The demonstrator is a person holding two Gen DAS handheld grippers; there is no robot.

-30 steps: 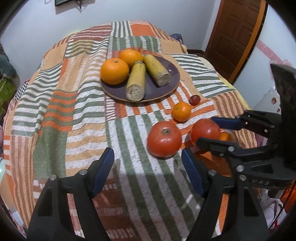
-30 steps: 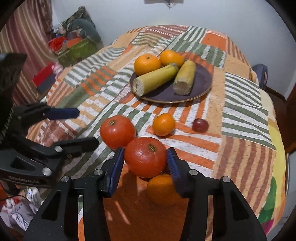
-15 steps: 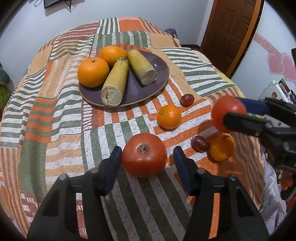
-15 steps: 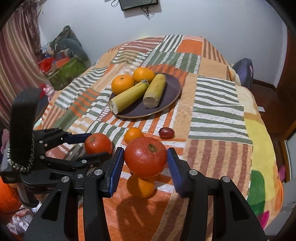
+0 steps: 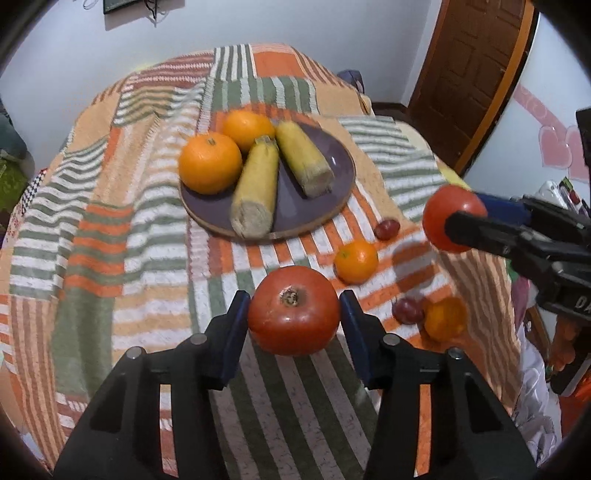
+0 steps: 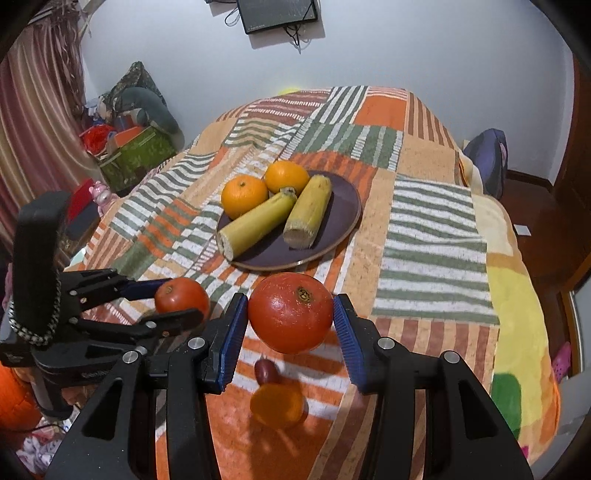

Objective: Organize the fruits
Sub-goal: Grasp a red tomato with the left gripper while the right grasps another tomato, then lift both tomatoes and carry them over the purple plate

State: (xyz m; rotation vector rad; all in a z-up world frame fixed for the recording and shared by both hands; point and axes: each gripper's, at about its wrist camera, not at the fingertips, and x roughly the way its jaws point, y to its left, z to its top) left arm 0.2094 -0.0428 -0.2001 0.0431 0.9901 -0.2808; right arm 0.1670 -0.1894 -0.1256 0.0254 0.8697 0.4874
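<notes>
My left gripper is shut on a red tomato and holds it above the striped blanket. My right gripper is shut on a second red tomato, lifted well above the bed; it shows at the right of the left wrist view. A dark purple plate farther back holds two oranges and two yellow corn cobs. A small orange, another small orange and two dark grapes lie loose on the blanket.
The patchwork blanket covers a bed. A brown door stands at the back right. Boxes and clutter sit on the floor at the left. A screen hangs on the wall.
My left gripper closed on the tomato that lay on the blanket and lifted it. My right gripper rose higher with its tomato.
</notes>
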